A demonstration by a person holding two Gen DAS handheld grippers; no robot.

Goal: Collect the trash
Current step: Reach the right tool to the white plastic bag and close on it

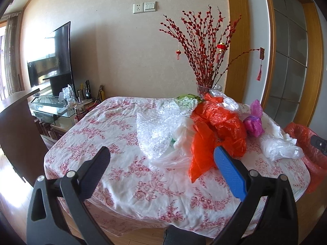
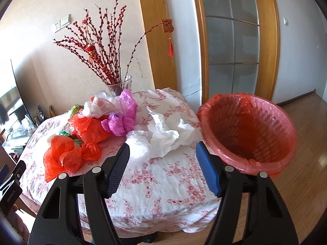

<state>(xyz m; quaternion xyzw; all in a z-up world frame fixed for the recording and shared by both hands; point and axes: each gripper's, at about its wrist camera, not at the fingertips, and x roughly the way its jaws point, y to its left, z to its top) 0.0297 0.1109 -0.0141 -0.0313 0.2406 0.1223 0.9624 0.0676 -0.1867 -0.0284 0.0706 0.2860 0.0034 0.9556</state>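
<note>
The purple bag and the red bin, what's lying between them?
Crumpled white plastic lies on the tablecloth between the purple bag and red bin, clearest in the right wrist view.

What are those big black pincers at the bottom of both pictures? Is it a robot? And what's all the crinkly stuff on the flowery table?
No robot: a person holds a pincer tool in each hand, and each tool carries a small camera looking along its two fingers. One picture is from the left hand-held gripper, the other from the right hand-held gripper. Both are open and hold nothing. On the table with the flowery cloth lie crumpled plastic bags to throw away: orange bags, a pink bag, white bags and bubble wrap. A glass vase holds red branches. Beside the table stands a bin lined with a red bag, empty as far as I can see.
</note>
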